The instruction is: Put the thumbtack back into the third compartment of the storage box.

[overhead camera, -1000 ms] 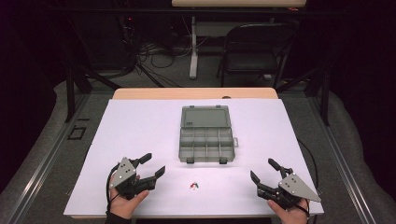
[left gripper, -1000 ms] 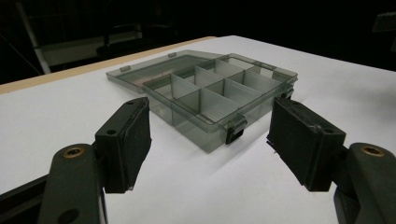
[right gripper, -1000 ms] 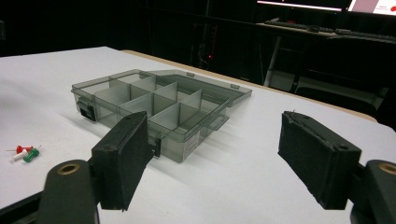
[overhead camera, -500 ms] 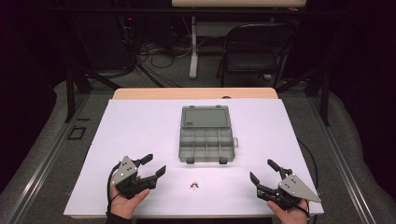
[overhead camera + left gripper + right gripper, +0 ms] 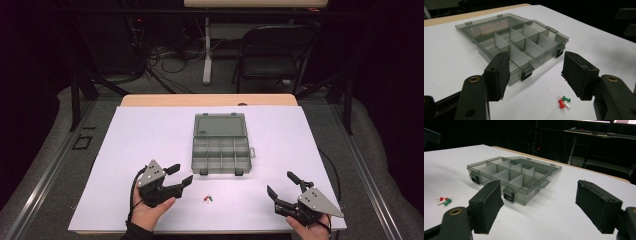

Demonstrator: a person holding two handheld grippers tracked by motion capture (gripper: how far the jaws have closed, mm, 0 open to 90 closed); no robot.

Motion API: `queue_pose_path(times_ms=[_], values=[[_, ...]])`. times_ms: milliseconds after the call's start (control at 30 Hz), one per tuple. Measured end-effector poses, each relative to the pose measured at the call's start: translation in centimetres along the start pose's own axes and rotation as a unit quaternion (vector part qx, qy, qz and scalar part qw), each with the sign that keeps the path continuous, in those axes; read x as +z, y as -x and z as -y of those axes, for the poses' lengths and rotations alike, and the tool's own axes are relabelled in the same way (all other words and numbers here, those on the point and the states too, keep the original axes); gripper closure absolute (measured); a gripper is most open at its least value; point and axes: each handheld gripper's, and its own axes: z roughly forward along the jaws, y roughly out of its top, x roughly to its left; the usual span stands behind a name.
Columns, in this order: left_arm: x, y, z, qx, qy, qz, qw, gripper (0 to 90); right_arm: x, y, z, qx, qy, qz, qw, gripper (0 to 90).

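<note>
The left gripper (image 5: 179, 174), jaws apart, just narrowing on nothing, nears the pushpins (image 5: 208, 199) lying before the organizer box (image 5: 220, 144); light, tiny, sharp-tipped, they likely suit a pinch by the heads; the right gripper (image 5: 283, 186) gapes empty

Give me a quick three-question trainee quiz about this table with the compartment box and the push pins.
1. True or false: the lid of the compartment box is open.
2. What colours are the push pins?
3. Which tool is nearer the pins: A) left tool B) right tool?

Key:
1. True; it lies flat behind the tray.
2. Red, green and white.
3. A; its jaws have just been closing slightly, with nothing between them.
</note>
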Motion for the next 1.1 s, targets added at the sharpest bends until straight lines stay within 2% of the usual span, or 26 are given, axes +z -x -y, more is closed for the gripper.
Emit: queue_pose_path(times_ms=[200,300,367,533,767,900,933,1100], values=[[1.0,0.5,-0.1,0.003,-0.015,0.004,0.9999,39.5,0.1,0.0,0.0,-0.001,-0.003,0.0,1.0,19.6],[1.4,0.6,0.2,-0.003,-0.025,0.011,0.9996,40.4,0.1,0.0,0.0,0.001,-0.003,-0.001,1.0,19.6],[1.7,0.7,0.4,-0.008,-0.036,0.008,0.9993,40.8,0.0,0.1,0.1,0.001,-0.003,0.0,1.0,19.6],[2.2,0.9,1.2,-0.007,-0.053,0.014,0.9985,47.1,0.0,0.1,0.0,0.001,-0.005,-0.001,1.0,19.5],[2.7,1.2,2.4,-0.012,-0.088,0.029,0.9956,56.6,0.1,-0.1,0.1,-0.003,-0.008,-0.002,1.0,19.5],[3.2,1.5,3.0,-0.01,-0.107,0.028,0.9939,61.1,0.1,0.0,0.1,-0.002,-0.008,-0.001,1.0,19.4],[3.3,1.7,3.2,-0.01,-0.118,0.032,0.9925,63.3,0.1,0.1,0.1,-0.002,-0.008,-0.001,1.0,19.5],[3.8,2.1,3.6,-0.015,-0.126,0.037,0.9913,67.7,0.1,0.0,0.1,-0.003,-0.01,-0.002,1.0,19.5]])
